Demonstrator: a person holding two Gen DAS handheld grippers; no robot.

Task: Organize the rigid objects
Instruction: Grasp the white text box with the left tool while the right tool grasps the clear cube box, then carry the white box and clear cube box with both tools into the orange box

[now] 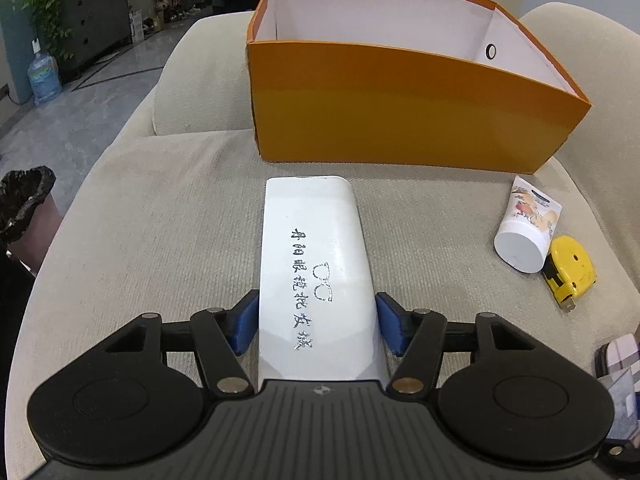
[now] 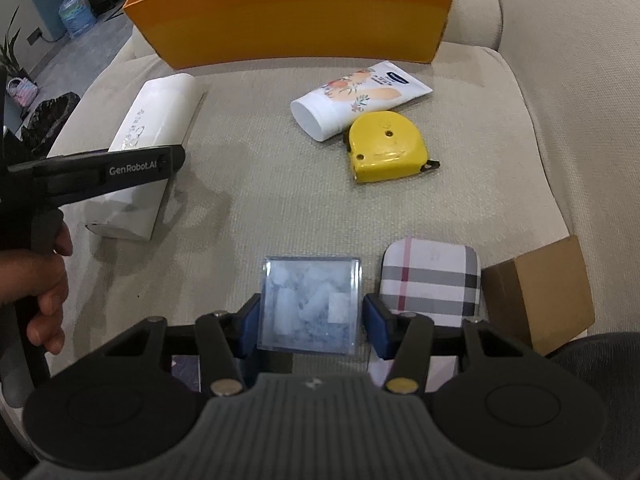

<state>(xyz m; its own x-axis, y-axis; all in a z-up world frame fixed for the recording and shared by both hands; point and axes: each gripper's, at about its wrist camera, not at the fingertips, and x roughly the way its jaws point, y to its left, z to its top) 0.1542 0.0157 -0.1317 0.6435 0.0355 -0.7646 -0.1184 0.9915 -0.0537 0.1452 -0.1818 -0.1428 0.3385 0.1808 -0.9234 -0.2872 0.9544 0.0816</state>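
Note:
My left gripper (image 1: 317,322) is shut on a white glasses case (image 1: 314,272) with printed characters, held just above the beige sofa cushion (image 1: 168,240); it also shows in the right wrist view (image 2: 152,132). My right gripper (image 2: 311,322) is shut on a clear plastic box (image 2: 310,304) with white contents. An open orange box (image 1: 400,108) with a white inside stands at the back of the cushion, beyond both grippers; it also shows in the right wrist view (image 2: 296,20).
A white cream tube (image 2: 360,98) and a yellow tape measure (image 2: 386,146) lie mid-cushion. A plaid case (image 2: 432,280) and a brown cardboard box (image 2: 540,292) sit at the near right. A black-lined bin (image 1: 24,204) stands left of the sofa.

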